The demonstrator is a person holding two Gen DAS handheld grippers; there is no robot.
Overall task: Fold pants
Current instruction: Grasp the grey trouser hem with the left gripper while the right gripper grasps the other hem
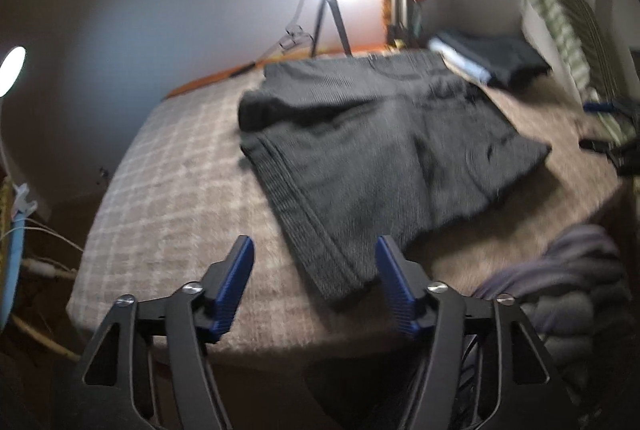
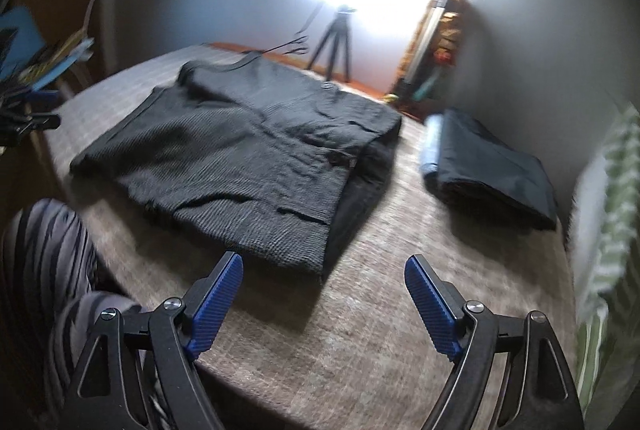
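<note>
Looking down over the tabletop, we see a checked beige cloth covering it, and on that cloth the dark grey pants lie partly folded, one layer doubled over another, filling the middle and far part of the surface. From the right wrist view the same pants show a darker under-layer sticking out along their right edge. Beyond them, a bright lamp on a tripod floods the far wall with glare. Toward the far right corner sits a folded stack of dark clothes with a pale blue piece tucked along its left side, well apart from the pants.

A striped grey sleeve belonging to us shows at the near edge of the tabletop. Our left claw hangs just over the near corner of the pants, its blue pads apart; the corner appears to lie between them, though the blur keeps us from telling whether either pad touches the fabric. Our right claw has its pads wide apart over bare cloth, just in front of the pants' near edge, with nothing between them.
</note>
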